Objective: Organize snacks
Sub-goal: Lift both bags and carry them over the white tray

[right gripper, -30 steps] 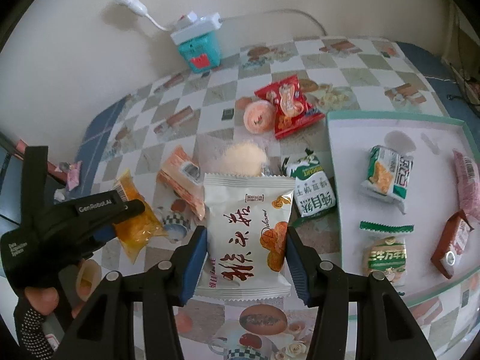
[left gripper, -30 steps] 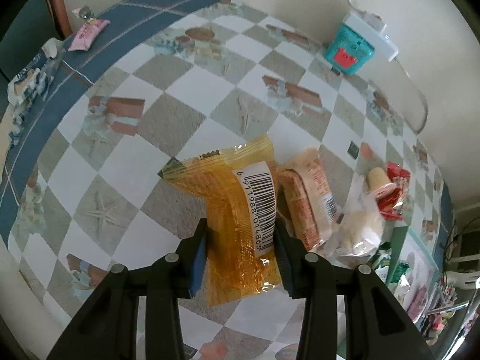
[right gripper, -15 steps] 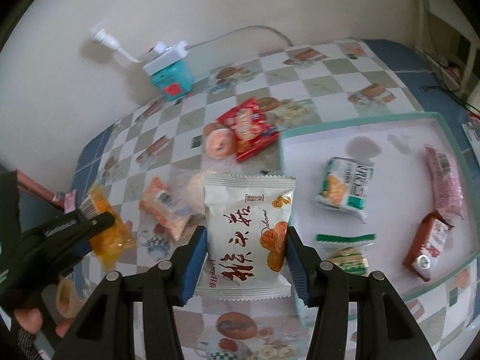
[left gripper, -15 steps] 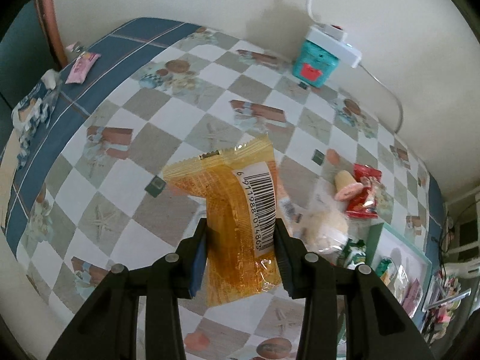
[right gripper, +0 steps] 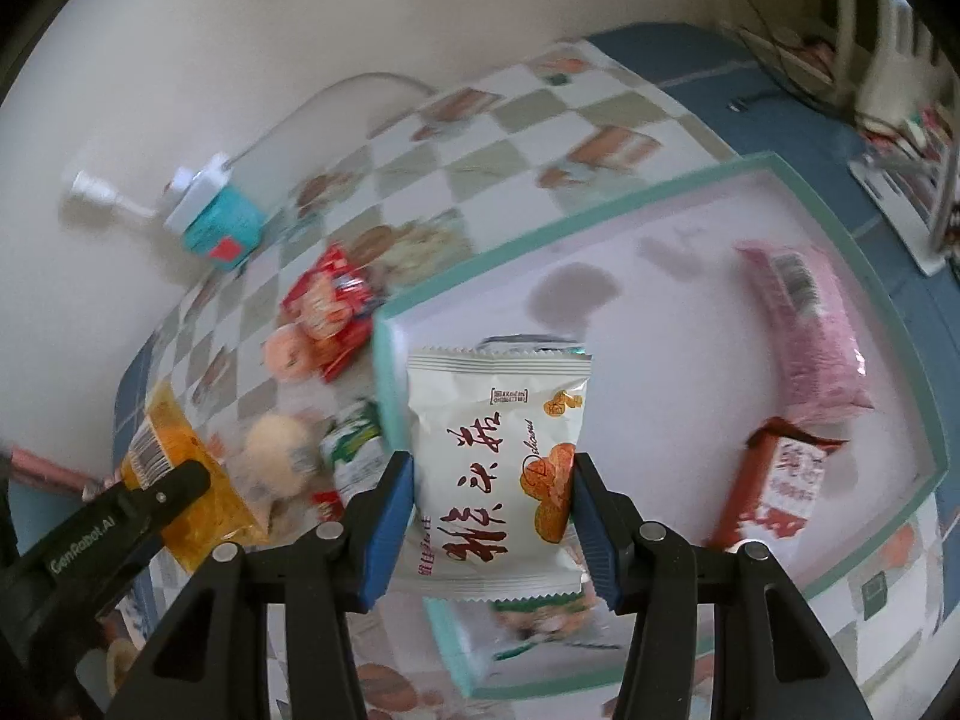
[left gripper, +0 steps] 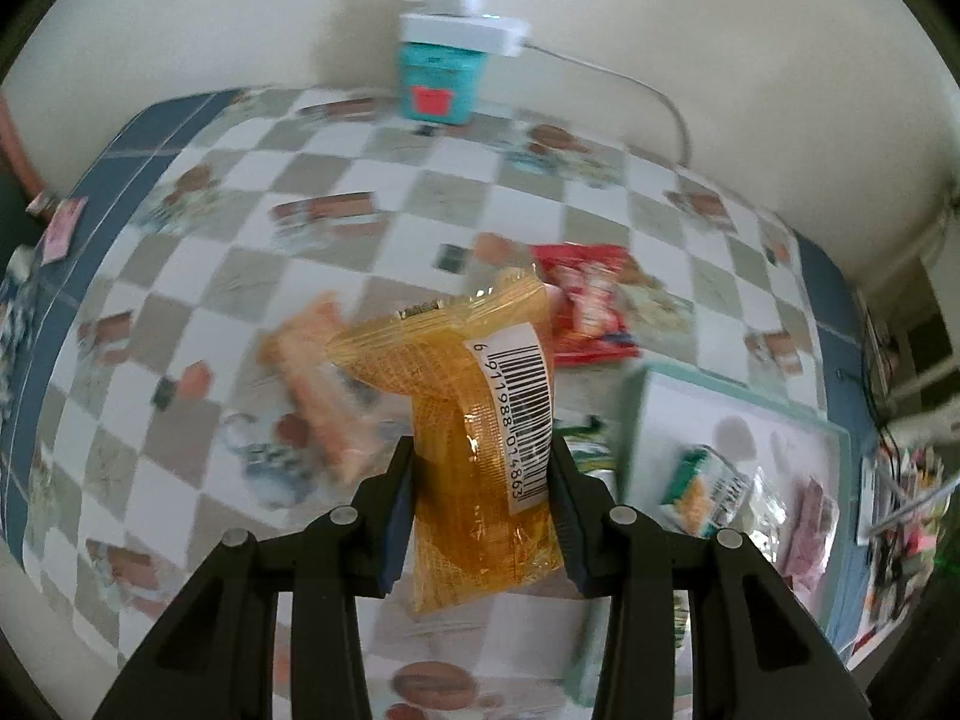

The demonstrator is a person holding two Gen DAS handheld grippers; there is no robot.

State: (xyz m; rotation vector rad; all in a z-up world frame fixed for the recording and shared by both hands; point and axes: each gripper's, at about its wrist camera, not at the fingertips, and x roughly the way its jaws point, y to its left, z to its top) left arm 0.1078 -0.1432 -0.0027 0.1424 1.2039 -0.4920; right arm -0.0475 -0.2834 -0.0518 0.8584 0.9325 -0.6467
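Snacks are carried in both grippers: an orange packet (left gripper: 480, 450) is clamped in the left gripper (left gripper: 480, 516) above the checkered tablecloth (left gripper: 198, 276), and a white packet (right gripper: 498, 468) is clenched in the right gripper (right gripper: 492, 522) over the near edge of the tray (right gripper: 924, 360). For a clean drop, each should be lowered flat onto bare tray floor, apart from the pink packet (right gripper: 810, 330) and red bar (right gripper: 780, 480), before being released.

We take this for a home: a table under a checked, picture-printed tablecloth (left gripper: 288, 276) against a plain wall (left gripper: 210, 12), a power strip (left gripper: 465, 33), and scattered snack packets (right gripper: 327, 306).
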